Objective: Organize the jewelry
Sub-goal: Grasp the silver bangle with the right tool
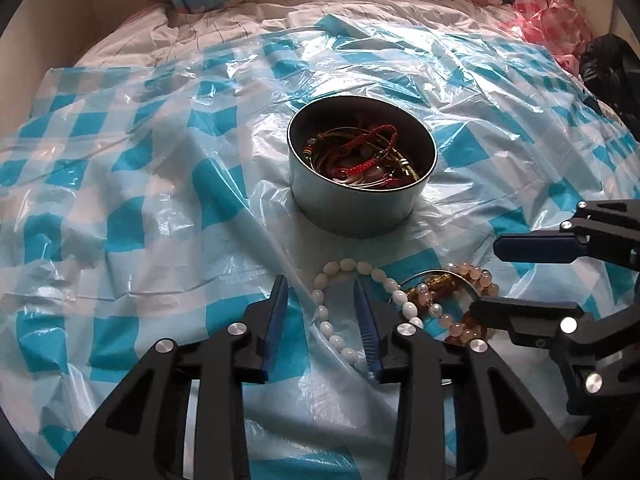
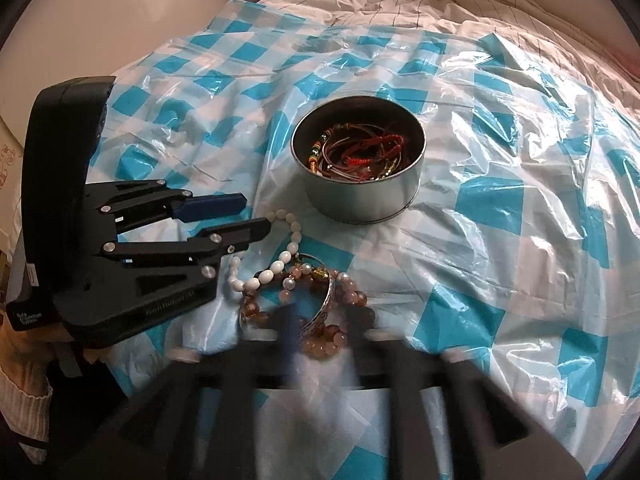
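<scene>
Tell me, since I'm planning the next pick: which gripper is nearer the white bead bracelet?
Left. The left gripper straddles the white bead bracelet; the right gripper sits beside it, over the pink beads.

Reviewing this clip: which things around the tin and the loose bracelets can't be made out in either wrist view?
- Right tongs: right wrist view, motion-blurred; finger gap unreadable there.
- Pink bead bracelet: near part smeared behind those blurred fingers; in the left wrist view the right tongs cover part of it.
- White bead bracelet: one stretch hidden by the left tongs.
- Tin: lower contents buried under tangled red cords.
</scene>
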`<state>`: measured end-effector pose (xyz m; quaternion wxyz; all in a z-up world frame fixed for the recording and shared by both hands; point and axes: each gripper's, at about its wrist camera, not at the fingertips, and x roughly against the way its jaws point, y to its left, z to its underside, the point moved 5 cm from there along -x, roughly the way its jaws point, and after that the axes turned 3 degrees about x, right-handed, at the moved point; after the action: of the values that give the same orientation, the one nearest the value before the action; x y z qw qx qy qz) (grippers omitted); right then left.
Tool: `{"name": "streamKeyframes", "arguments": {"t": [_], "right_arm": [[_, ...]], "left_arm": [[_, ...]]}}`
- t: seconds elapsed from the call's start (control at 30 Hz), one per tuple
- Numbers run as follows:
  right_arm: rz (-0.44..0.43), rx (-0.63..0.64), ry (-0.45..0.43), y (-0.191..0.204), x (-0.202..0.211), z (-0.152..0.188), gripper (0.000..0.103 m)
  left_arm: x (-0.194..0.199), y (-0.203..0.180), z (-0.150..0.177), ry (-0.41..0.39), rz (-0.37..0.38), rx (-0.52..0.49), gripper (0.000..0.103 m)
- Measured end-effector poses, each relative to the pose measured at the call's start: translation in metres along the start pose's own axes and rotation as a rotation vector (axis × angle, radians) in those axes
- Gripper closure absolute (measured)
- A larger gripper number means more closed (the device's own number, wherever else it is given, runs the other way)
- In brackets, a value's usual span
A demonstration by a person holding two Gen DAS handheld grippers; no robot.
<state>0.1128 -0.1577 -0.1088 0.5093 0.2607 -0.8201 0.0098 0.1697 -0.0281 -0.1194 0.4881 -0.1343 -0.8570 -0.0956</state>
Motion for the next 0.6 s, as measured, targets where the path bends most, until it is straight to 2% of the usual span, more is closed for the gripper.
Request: {"name": "streamKeyframes", "arguments": {"t": [0.13,0.2,0.33,0.37,0.4,0.47,0.5,0.6], "right_arm": [[0.012,0.016,0.007,0.002,-0.003,0.0,0.061],[0.019,0.021,0.011,0.002,-0.004,0.0,0.064],[0.029,0.02,0.044,0.0,-0.013,0.002,0.081],[0.03,0.02,0.056,-0.001,-0.017,0.004,0.082],[0.034,0.024,0.064,-0.001,-0.021,0.005,0.082],[0.07,0.063,0.067,0.004,-0.024,0.005,0.088],[0.09,0.08,0.064,0.005,-0.024,0.004,0.09],[0.11,0.101,0.044,0.007,-0.018,0.002,0.091]], "left_arm": [[-0.002,0.002,-0.001,0.001,-0.009,0.001,0.07],[-0.003,0.003,-0.001,-0.001,-0.009,0.004,0.07],[-0.009,0.001,0.0,0.01,-0.01,-0.006,0.07],[-0.013,-0.002,0.003,0.031,-0.007,-0.021,0.071],[-0.015,-0.006,0.005,0.04,-0.024,-0.048,0.082],[-0.013,-0.012,0.005,0.041,-0.049,-0.09,0.097],[-0.01,-0.011,0.004,0.037,-0.028,-0.08,0.103],[0.009,-0.007,-0.003,-0.002,0.066,-0.019,0.103]]}}
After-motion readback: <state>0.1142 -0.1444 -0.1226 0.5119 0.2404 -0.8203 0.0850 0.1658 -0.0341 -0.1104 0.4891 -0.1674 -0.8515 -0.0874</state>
